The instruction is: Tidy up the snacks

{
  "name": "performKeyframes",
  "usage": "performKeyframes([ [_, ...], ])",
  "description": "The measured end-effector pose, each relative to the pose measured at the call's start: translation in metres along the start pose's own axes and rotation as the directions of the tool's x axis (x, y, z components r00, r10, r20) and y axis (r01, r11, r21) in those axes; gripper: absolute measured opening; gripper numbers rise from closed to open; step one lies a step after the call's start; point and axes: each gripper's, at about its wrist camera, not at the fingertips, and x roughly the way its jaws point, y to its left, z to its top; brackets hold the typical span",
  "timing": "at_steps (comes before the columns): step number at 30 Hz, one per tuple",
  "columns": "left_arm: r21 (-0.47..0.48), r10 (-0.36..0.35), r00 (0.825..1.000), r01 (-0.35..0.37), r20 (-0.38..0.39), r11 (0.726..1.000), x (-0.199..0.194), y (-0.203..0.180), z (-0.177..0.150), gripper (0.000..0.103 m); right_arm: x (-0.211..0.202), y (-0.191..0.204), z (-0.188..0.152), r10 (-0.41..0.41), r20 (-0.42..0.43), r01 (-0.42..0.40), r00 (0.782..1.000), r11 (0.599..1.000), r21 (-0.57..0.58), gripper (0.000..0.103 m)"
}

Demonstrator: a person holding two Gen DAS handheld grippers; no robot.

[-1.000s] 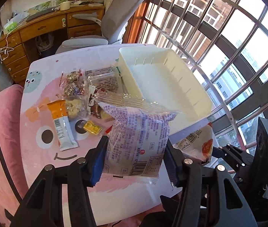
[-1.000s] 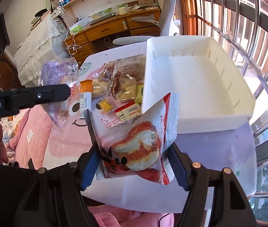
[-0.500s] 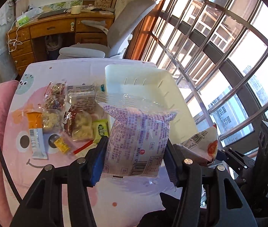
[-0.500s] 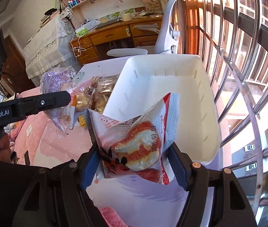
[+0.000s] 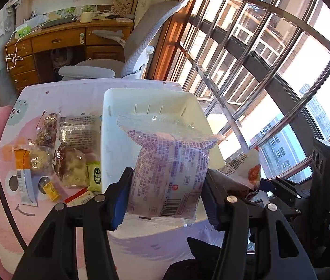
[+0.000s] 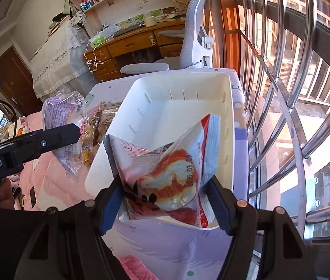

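Beyond your left fingertips and off to their left, the left wrist view alone shows the loose snacks (image 5: 69, 156) spread on the pink table (image 5: 48, 224): an orange-topped stick pack (image 5: 23, 175), clear bags of pastries, a green packet (image 5: 96, 175) lying against the outer wall of the white bin (image 5: 109, 140). Your left gripper (image 5: 166, 194) is clamped on the purple-printed bag (image 5: 169, 172), blue pads pressing its two sides; the bag stands upright, long axis running away from the fingers, its crimped clear seal pointing ahead over the bin. The right wrist view alone shows that bin's whole floor, bare and sunlit, and the slots along its far wall. Your right gripper (image 6: 165, 201) is closed on the red-and-white bag (image 6: 165, 177), squeezed from both sides, also upright, its top corner leaning ahead and to the right over the bin's near rim (image 6: 99, 163). Each view catches the other gripper's bag at its edge.
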Motion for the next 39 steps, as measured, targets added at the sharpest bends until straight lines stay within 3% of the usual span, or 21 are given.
performKeyframes([
  [3,-0.007,0.006,1.0,-0.006,-0.013,1.0,0.004,-0.004,-0.003,0.058,0.002,-0.003,-0.003,0.005,-0.019,-0.005,1.0,1.0,-0.004,0.072],
  [5,-0.011,0.006,1.0,-0.006,-0.02,1.0,0.005,-0.005,-0.006,0.071,0.006,-0.005,-0.004,0.01,-0.043,-0.01,0.999,1.0,-0.005,0.077],
  [10,-0.01,0.024,1.0,-0.025,-0.013,1.0,0.0,-0.007,-0.013,0.08,0.012,-0.005,-0.009,0.021,-0.082,-0.022,0.996,1.0,-0.013,0.079],
  [26,-0.056,0.143,0.989,-0.146,-0.049,0.988,-0.031,0.042,-0.042,0.081,0.027,0.031,-0.017,0.086,-0.113,-0.086,0.99,0.996,0.001,0.079],
  [32,-0.07,0.154,0.987,-0.157,-0.056,0.985,-0.049,0.075,-0.048,0.081,0.032,0.052,-0.02,0.091,-0.113,-0.085,0.989,0.995,0.06,0.079],
  [39,-0.071,0.154,0.986,-0.158,-0.071,0.985,-0.071,0.121,-0.053,0.081,0.043,0.072,-0.027,0.11,-0.13,-0.08,0.985,0.973,0.216,0.079],
])
